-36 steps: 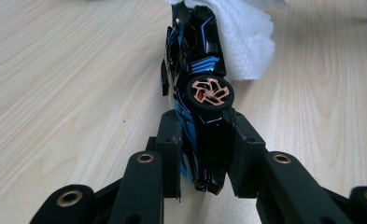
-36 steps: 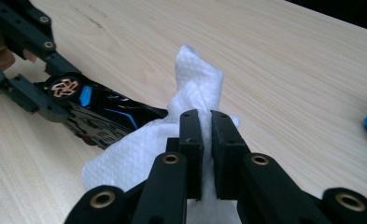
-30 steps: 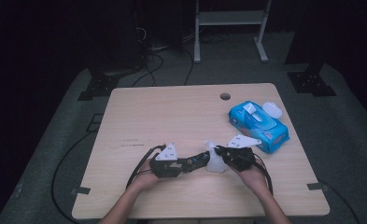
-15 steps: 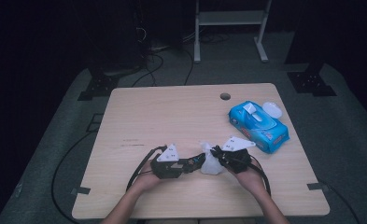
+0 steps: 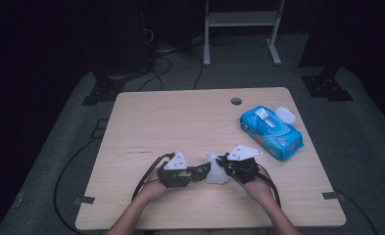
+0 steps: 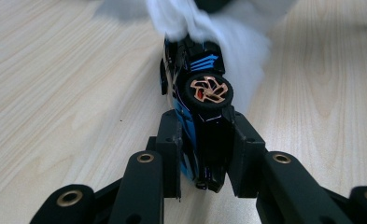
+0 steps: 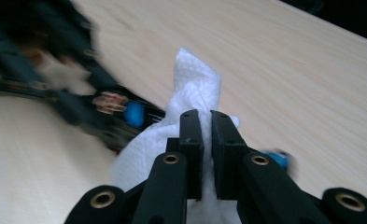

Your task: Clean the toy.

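High view, left gripper [image 5: 200, 172] clamped on toy car [image 6: 201, 100] near table's [image 5: 180, 117] front edge, same spot as before, right gripper [image 5: 223, 167] pinching white wipe [image 5: 214, 169], nudged closer against car.

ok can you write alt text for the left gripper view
The left claw is shut on a black and blue toy car, held with a copper-spoked wheel facing the camera. A white wipe drapes over the car's far end, above a light wooden table.
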`<state>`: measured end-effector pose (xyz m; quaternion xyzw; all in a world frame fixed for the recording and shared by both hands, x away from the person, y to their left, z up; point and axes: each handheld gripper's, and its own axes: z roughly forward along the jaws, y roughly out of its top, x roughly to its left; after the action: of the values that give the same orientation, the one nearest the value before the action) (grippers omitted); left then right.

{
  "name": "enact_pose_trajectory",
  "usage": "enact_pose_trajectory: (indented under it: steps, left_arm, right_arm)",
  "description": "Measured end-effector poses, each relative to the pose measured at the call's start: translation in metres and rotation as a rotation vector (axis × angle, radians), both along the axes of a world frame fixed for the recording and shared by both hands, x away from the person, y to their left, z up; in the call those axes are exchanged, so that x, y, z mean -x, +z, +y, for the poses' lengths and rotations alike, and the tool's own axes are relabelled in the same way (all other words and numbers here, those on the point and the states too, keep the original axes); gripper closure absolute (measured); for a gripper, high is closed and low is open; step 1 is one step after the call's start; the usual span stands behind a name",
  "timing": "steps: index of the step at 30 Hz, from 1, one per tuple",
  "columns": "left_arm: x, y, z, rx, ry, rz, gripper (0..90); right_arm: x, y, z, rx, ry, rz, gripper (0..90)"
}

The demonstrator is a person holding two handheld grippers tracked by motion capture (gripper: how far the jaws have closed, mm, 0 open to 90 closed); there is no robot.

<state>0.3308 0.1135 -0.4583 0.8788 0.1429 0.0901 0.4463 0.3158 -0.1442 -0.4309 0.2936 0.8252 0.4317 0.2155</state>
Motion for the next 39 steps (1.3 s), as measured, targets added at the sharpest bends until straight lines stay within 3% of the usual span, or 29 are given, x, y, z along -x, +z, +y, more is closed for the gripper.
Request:
enact_pose_trajectory:
  steps: [6, 12, 17, 21, 27, 31, 34, 39]
  left_arm:
    - [-0.001, 0.000, 0.001, 0.002, 0.000, 0.005, 69.7]
    - [-0.001, 0.000, 0.001, -0.004, 0.000, 0.002, 69.7]
    - [-0.001, 0.001, 0.002, -0.009, 0.001, 0.003, 70.0]
    - [-0.001, 0.001, 0.002, -0.012, 0.001, 0.003, 70.2]
    - [-0.002, 0.001, 0.003, -0.010, 0.002, 0.005, 70.2]
    - [-0.002, 0.001, 0.003, -0.011, 0.002, 0.003, 70.1]
    - [-0.001, 0.001, 0.003, -0.011, 0.002, 0.003, 70.2]
    - [-0.001, 0.001, 0.003, -0.016, 0.000, 0.000, 70.4]
  right_arm:
    - [0.000, 0.000, -0.001, 0.001, -0.009, 0.003, 83.5]
    - [0.004, 0.000, 0.009, 0.006, 0.042, -0.005, 83.5]
    - [-0.002, -0.001, -0.006, -0.005, -0.012, -0.003, 83.4]
    - [0.000, 0.000, -0.004, 0.043, -0.009, -0.036, 83.4]
    - [-0.002, 0.000, -0.008, 0.028, -0.025, -0.022, 83.4]
    - [0.004, 0.002, 0.004, 0.027, 0.016, -0.030, 83.4]
    - [0.006, 0.002, 0.011, 0.000, 0.055, -0.016, 83.4]
    - [0.000, -0.001, -0.002, 0.012, 0.013, -0.017, 83.4]
